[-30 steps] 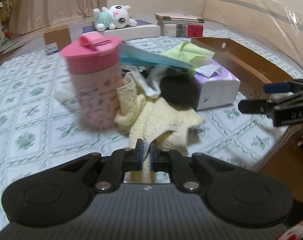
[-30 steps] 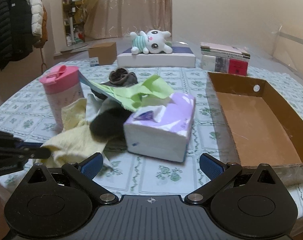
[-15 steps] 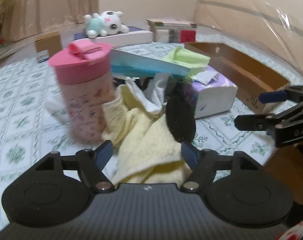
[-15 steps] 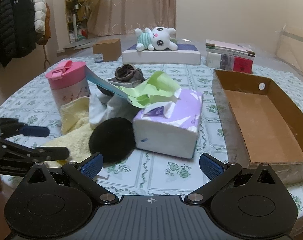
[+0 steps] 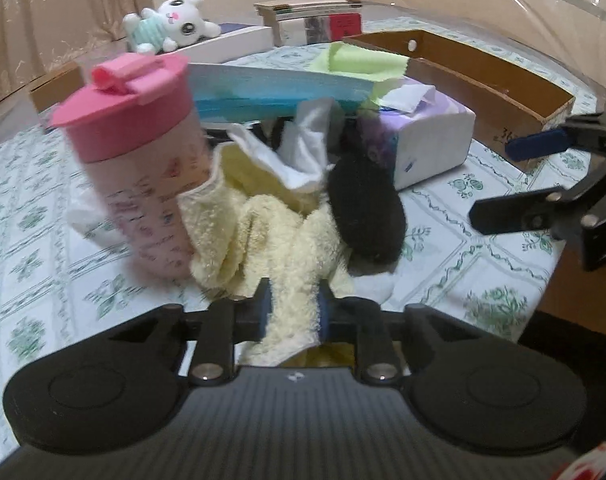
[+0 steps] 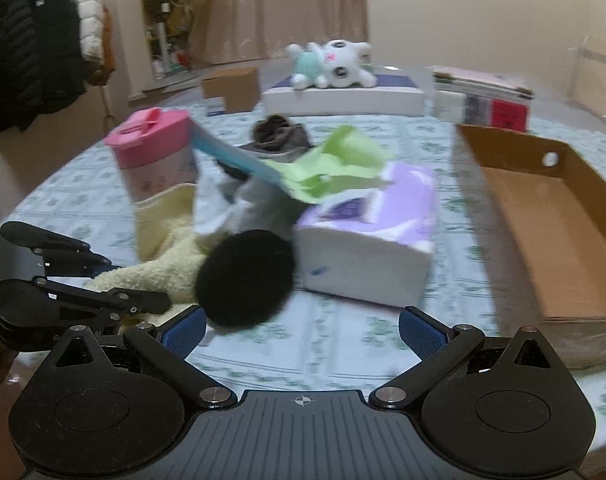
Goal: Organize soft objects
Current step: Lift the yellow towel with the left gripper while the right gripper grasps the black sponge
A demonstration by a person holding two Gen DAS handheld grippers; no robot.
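A yellow towel lies in a heap against a pink tumbler, with a black round pad and a white cloth on top. My left gripper is closing on a fold of the towel, and its blue pads press the fold from both sides. In the right wrist view the yellow towel and the black pad sit just ahead of my right gripper, which is open with nothing between its fingers. A green cloth drapes over a purple tissue pack.
An open cardboard box stands to the right of the pile. A plush toy lies on a white flat box at the back, beside stacked books and a small carton. A dark sock lies behind the pile.
The left jaws went from shut to wide open, moved forward over the yellow towel, and have closed on a fold of it. The right gripper stays open, slightly nearer the pile.
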